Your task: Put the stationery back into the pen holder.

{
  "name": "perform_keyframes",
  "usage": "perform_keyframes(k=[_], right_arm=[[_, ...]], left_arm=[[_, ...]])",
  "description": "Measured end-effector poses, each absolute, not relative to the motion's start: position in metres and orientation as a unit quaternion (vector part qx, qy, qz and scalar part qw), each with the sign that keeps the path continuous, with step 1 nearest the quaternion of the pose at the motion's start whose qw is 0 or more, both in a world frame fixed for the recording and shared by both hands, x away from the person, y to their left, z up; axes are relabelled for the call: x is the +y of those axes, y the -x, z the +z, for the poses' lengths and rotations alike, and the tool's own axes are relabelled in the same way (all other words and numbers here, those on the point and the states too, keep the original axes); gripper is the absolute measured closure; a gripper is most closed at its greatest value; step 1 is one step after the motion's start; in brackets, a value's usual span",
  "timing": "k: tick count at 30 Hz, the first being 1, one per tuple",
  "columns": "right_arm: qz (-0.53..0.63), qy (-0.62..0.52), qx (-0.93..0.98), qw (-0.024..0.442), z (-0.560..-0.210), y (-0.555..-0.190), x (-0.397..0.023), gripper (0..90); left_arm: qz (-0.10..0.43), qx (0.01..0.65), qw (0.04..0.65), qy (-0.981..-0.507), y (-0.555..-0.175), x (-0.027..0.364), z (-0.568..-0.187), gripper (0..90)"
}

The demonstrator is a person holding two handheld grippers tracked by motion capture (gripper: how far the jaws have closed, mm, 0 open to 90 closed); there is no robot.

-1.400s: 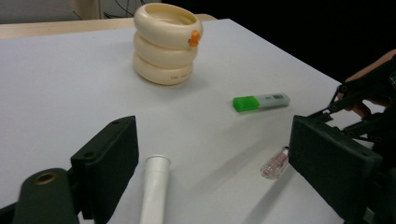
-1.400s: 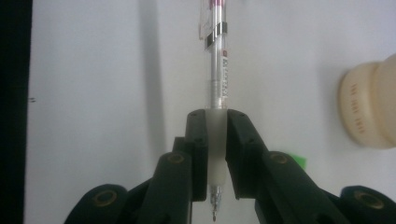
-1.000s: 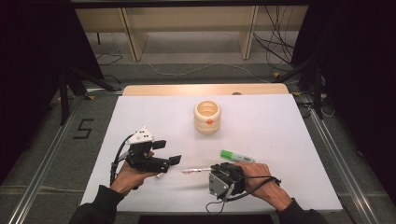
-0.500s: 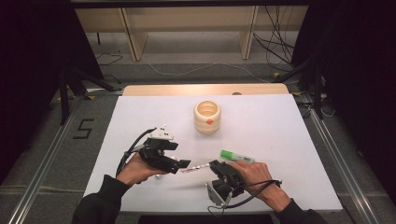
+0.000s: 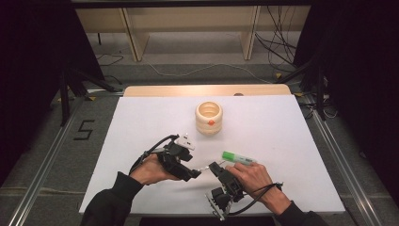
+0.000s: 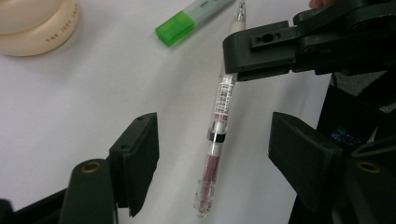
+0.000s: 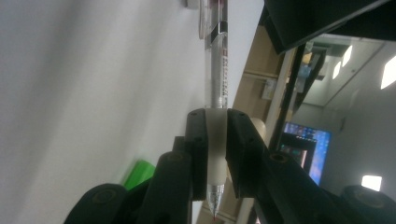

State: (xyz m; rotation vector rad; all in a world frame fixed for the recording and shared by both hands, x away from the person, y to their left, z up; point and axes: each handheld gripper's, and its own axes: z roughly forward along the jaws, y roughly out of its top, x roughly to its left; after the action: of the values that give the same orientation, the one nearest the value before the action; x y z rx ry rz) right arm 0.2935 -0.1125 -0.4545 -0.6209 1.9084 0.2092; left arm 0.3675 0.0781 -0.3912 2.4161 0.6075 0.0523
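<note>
A clear pen (image 6: 218, 135) is clamped by the right gripper (image 7: 215, 140) at its white grip section, near the tip; in the right gripper view the pads are pressed on both sides and the red tip is seen sticking out below them. In the high view the pen (image 5: 203, 168) is seen as a thin line held just above the white table (image 5: 282, 136), at about 6 o'clock from the table's centre, between the two grippers.

The left gripper (image 6: 212, 163) is set around the pen's back end, jaws apart, pads on either side but not touching it. Its jaws have just been closing, with the pen between them. In the left gripper view the pen runs from 6 o'clock up to 1 o'clock, where it is held by the right gripper (image 6: 275, 51).

In the high view the left gripper (image 5: 190, 173) is seen at 9 o'clock of the right gripper (image 5: 215, 168), very near it.

A green-capped highlighter (image 5: 238, 158) is lying on the table at 1 o'clock of the right gripper, just beside the right hand (image 5: 251, 179). A cream ringed holder (image 5: 209, 117) is standing upright at 12 o'clock of the grippers, well apart.
</note>
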Motion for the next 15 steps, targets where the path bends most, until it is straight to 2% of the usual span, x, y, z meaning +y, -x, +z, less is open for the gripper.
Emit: perform_keyframes(k=[15], right_arm=[[0.082,0.283,0.783,0.548,-0.459,-0.289,-0.110,80.3]], left_arm=[[-0.005,0.207,0.284,-0.936,-0.374,0.065,-0.403,52.9]])
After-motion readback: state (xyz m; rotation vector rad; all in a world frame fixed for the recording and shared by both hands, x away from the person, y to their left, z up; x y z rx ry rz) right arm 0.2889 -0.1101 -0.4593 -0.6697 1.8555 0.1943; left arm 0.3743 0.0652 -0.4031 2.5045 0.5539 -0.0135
